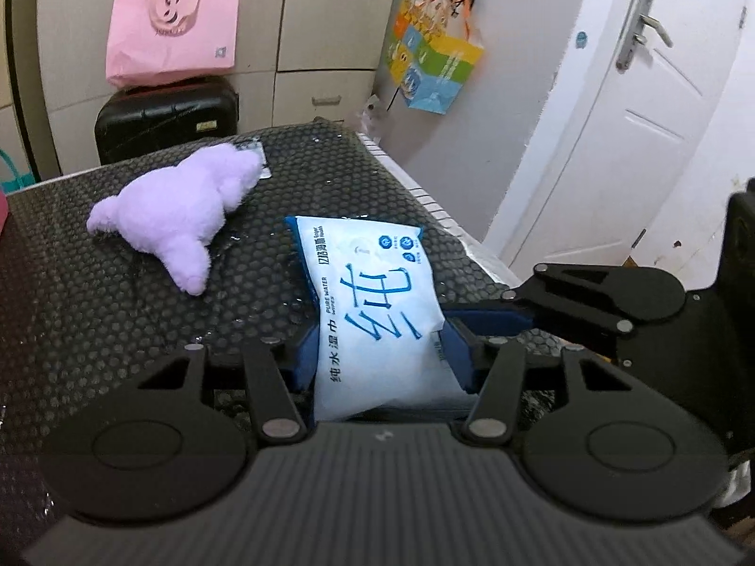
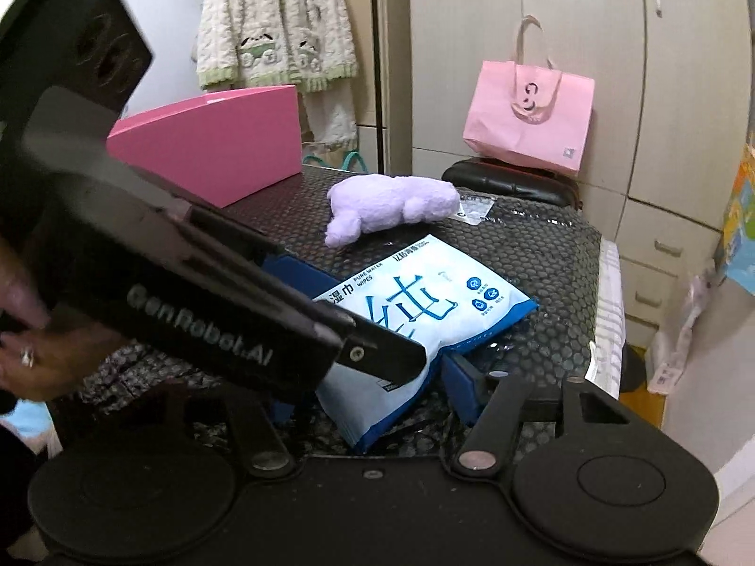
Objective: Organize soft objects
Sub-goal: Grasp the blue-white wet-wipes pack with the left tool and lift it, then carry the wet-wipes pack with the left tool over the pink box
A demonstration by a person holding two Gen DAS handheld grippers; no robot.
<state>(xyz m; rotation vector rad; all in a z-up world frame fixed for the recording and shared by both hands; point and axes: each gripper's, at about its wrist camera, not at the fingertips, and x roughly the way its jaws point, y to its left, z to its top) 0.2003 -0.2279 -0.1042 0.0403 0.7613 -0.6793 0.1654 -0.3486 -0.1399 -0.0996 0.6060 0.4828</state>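
A white and blue pack of wet wipes (image 1: 377, 311) lies on the black bubble-textured table top (image 1: 71, 306). My left gripper (image 1: 381, 358) is shut on its near end, a blue pad pressing each side. The right gripper's blue pad (image 1: 490, 320) touches the pack's right edge. In the right wrist view the pack (image 2: 424, 302) lies between the fingers of my right gripper (image 2: 373, 396). Its right pad (image 2: 465, 387) is at the pack's edge. Its left pad is hidden behind the left gripper's black finger (image 2: 377, 353). A lilac plush toy (image 1: 174, 217) (image 2: 391, 207) lies farther back, apart from both grippers.
A pink box (image 2: 212, 151) stands on the table's far left. Behind the table a pink bag (image 1: 172, 28) sits on a black suitcase (image 1: 165, 118). A white door (image 1: 637, 141) is to the right past the table's edge. A person's hand (image 2: 28, 358) holds the left gripper.
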